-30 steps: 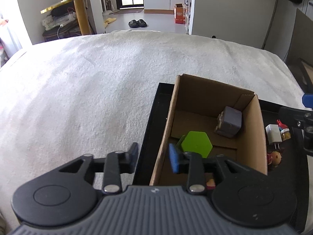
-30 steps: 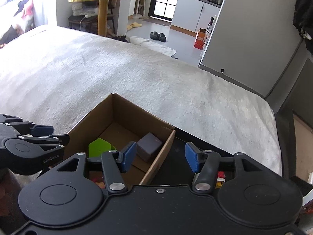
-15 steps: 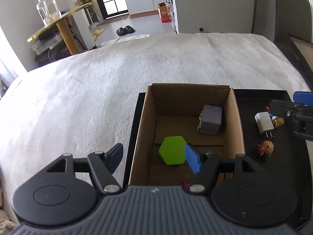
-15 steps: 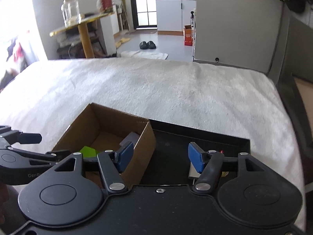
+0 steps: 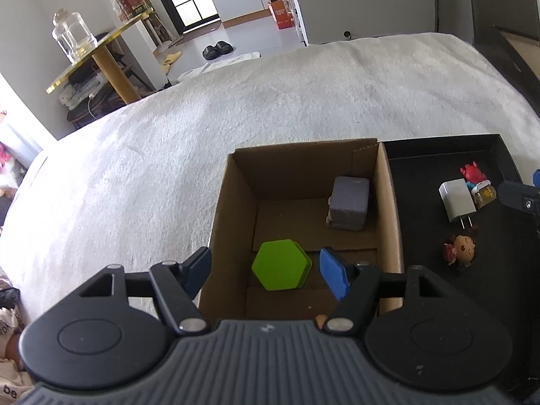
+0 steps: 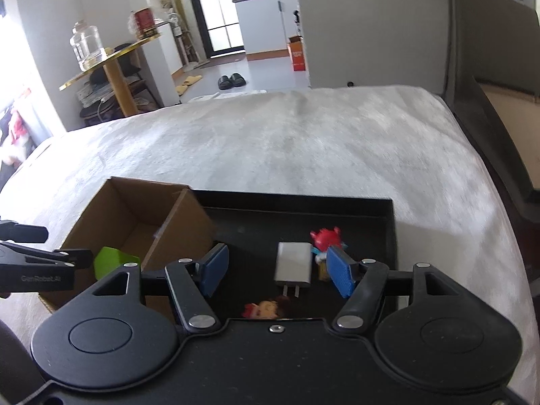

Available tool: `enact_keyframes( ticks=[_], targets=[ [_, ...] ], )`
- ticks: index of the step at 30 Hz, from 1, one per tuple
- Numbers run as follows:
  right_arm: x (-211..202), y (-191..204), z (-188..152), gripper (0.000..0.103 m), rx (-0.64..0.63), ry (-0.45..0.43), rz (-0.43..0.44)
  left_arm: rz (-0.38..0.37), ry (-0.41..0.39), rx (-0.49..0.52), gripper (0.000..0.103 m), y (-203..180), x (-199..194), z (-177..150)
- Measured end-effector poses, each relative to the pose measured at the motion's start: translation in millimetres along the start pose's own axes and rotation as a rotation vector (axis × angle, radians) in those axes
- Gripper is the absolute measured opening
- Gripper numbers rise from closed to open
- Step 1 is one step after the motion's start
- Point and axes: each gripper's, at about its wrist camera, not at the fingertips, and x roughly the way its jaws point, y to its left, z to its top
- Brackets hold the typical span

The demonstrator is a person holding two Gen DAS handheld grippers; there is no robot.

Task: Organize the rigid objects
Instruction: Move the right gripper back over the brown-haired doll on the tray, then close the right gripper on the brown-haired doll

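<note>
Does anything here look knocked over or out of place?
Nothing looks spilled or broken. The charger lies flat on the black tray and the doll lies on its back beside it, both still outside the box.

- Cardboard box (image 5: pixel 388 202) is standing open-topped inside the black tray (image 5: pixel 499 141); its walls are blocking sideways entry, so access is from above only.
- Green hexagon (image 5: pixel 281 265) and grey block (image 5: pixel 349 204) are taking up part of the box floor; bare cardboard is lying between them.
- White charger (image 6: pixel 293 265), red toy (image 6: pixel 324 236) and doll figure (image 6: pixel 265 307) are crowding the tray's right half.
- The bed (image 6: pixel 303 141) is lying bare around the tray.
</note>
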Motion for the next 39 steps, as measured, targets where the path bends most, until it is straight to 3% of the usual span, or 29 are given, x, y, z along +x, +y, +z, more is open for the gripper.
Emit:
enact_keyframes(
  ticks=[13, 19, 34, 36, 39],
  targets=[
    [23, -36, -23, 0.064, 0.096, 0.058, 0.056, 0.036, 0.026, 0.022, 0.070, -35, 6, 20],
    [35, -36, -30, 0.064, 0.107, 0.094, 0.119, 0.065, 0.024, 0.035, 0.070, -46, 12, 29],
    [66, -29, -40, 0.063, 0.127, 0.180, 0.156, 0.113, 0.057, 0.055, 0.071, -43, 29, 30],
    [69, -28, -41, 0.062, 0.122, 0.187, 0.144, 0.115, 0.060, 0.057, 0.071, -41, 30, 28],
    [73, -26, -43, 0.052, 0.110, 0.200, 0.130, 0.121, 0.065, 0.060, 0.071, -38, 32, 25]
  ],
)
